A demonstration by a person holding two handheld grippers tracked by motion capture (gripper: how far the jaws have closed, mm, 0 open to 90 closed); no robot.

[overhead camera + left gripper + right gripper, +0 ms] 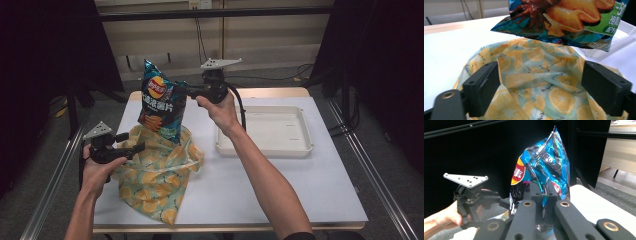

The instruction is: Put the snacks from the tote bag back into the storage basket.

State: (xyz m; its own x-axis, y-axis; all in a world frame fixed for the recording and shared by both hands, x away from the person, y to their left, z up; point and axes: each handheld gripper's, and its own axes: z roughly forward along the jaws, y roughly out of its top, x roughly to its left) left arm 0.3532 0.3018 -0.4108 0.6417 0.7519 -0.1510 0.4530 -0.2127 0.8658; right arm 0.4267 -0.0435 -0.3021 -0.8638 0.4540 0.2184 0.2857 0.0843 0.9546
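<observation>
Chip bag (pixel 160 102) hangs clamped in right gripper (pixel 184 90) above fruit-print bag (pixel 155 172); left gripper (pixel 134 148) jaws apart at its rim.

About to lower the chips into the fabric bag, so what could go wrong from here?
1. The right claw pinches only one edge of the chip bag, so it may swing or slip as it goes down.
2. The fabric bag looks soft, and its mouth could sag and catch the chip bag's bottom edge.
3. The left claw seems close to the drop path, so the two could bump.
</observation>
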